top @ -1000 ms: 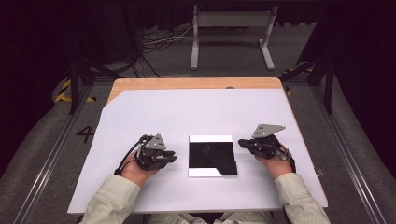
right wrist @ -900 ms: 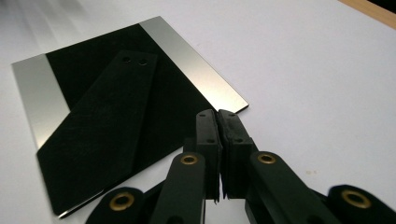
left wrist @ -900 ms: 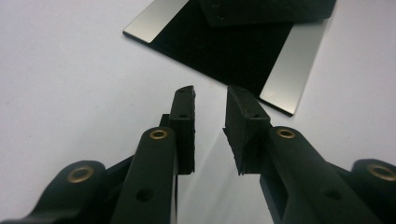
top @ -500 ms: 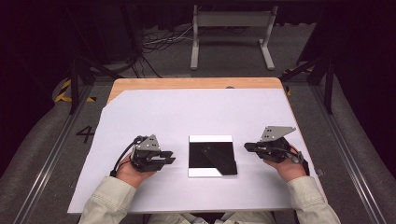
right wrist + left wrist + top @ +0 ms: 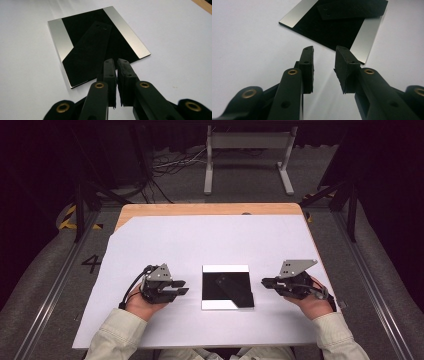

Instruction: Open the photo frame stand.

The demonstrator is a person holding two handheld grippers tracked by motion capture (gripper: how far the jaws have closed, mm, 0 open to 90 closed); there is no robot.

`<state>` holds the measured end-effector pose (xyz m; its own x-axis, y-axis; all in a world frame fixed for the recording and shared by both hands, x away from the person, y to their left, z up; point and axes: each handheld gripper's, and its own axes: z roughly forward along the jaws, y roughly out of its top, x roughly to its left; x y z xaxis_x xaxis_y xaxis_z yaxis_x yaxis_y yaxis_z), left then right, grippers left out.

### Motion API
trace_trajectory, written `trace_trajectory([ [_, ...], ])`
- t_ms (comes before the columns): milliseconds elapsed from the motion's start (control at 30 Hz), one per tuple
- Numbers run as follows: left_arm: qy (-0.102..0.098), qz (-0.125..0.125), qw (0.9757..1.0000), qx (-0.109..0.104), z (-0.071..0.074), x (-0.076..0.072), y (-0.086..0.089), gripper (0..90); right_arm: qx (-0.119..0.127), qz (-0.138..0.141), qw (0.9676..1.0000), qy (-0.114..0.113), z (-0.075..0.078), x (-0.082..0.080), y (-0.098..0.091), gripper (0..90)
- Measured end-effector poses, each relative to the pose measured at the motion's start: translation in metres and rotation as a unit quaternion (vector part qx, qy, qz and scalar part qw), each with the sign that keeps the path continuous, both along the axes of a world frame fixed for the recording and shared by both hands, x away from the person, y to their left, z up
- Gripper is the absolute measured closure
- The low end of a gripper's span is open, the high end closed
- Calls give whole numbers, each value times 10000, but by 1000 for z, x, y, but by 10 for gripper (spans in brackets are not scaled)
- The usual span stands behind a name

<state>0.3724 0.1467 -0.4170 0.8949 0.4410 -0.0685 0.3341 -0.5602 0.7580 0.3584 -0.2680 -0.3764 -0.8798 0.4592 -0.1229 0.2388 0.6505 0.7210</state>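
Picture frame [image 5: 227,287] lies face down near the front middle of the white sheet [image 5: 210,240] that covers the table, square to the person's edge, with its black backing up and a bright silvery strip showing along its far side and its near side. Its black stand leg [image 5: 232,290] lies flat across the backing, running on a slant from near the middle toward the front right corner; in the right gripper view the leg [image 5: 87,47] shows two small holes at its far end. The left gripper [image 5: 179,287] rests on the sheet just to the left of the frame, apart from it, held in the person's left hand [image 5: 145,301], and it points toward the frame's edge. In the left gripper view that gripper [image 5: 324,62] has its jaws standing a moderate way apart with only bare sheet between them, and the frame [image 5: 329,27] lies just ahead of the tips. The right gripper [image 5: 265,282] sits to the right of the frame, near but not touching, held in the right hand [image 5: 312,302], with a grey three-cornered plate on top of it. In the right gripper view its jaws [image 5: 116,65] are drawn nearly together, a thin slit left between the pads and nothing held in them, and they point at the frame's near edge. Pale sleeves [image 5: 117,340] come in from the bottom, and a strip of bare wooden tabletop [image 5: 200,209] shows beyond the sheet.
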Motion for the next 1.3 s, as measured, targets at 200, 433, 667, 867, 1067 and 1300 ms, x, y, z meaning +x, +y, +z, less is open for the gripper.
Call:
trace_trajectory([
  [200, 4, 5, 9999, -142, 0, 0, 2, 630, -43, 109, 9999, 77, 0, -3, 3, 853],
  [433, 28, 39, 9999, -143, -1, 1, 2, 617, -110, 276, 9993, 211, -3, -6, 8, 848],
  [667, 37, 42, 9999, -156, -2, 2, 3, 612, -178, 362, 9988, 293, -6, -8, 12, 843],
  [867, 36, 39, 9999, -164, -2, 2, 2, 609, -232, 435, 9980, 401, -10, -11, 15, 834],
  [1067, 40, 38, 9999, -162, -3, 2, 2, 603, -296, 486, 9972, 490, -15, -12, 18, 832],
  [1300, 60, 46, 9999, -148, -3, 2, 2, 597, -397, 458, 9963, 608, -21, -14, 20, 826],
])
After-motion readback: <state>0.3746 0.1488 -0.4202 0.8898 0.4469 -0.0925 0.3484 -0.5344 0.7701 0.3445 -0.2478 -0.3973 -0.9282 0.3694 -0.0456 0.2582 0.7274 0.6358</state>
